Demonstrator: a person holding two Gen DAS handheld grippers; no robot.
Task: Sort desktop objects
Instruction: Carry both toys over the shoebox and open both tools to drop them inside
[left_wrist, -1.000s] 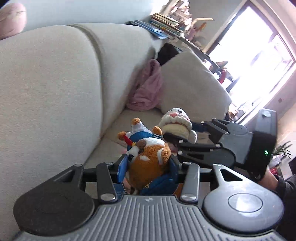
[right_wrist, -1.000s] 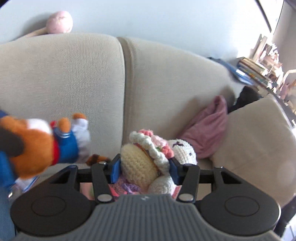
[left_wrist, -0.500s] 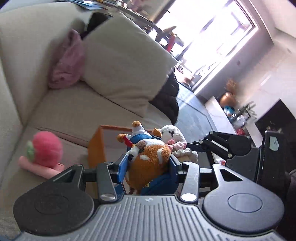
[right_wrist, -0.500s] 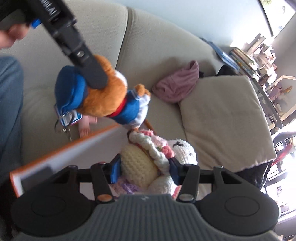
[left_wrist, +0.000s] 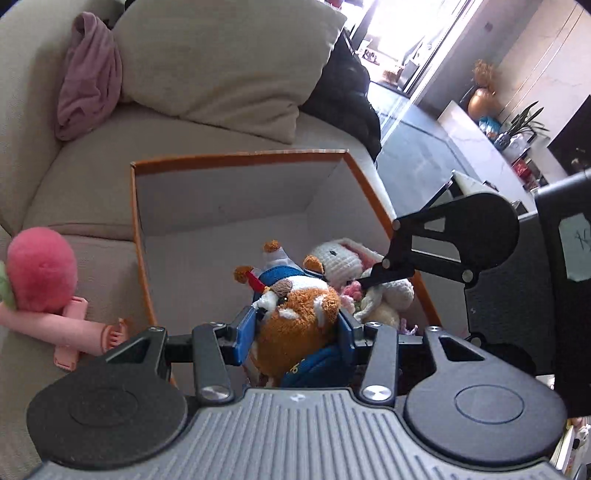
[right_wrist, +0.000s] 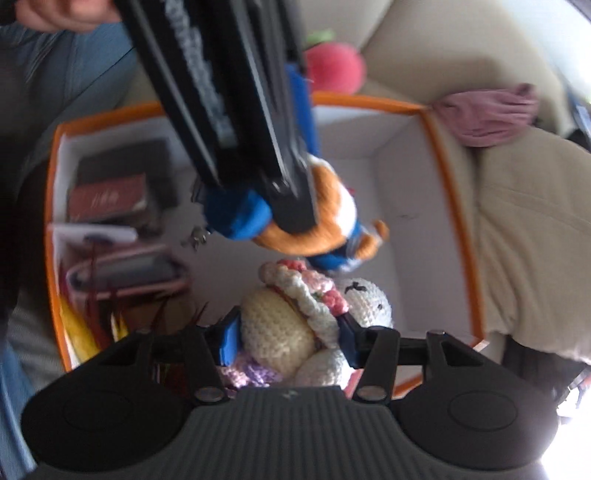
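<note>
Swung from the sofa back to above the orange box (left_wrist: 236, 158). Left gripper (left_wrist: 297, 328) clamping orange plush (left_wrist: 295, 314), right gripper (right_wrist: 290, 334) clamping crochet bunny (right_wrist: 280, 328); box floor directly below both, plush farther in.

Setting was a home living room. Evidence comprised a beige sofa (left_wrist: 92, 184) with a loose cushion (left_wrist: 221, 62), a crumpled pink garment (left_wrist: 90, 74), a bright floor-length window (left_wrist: 391, 40), and a potted plant (left_wrist: 521, 123).
</note>
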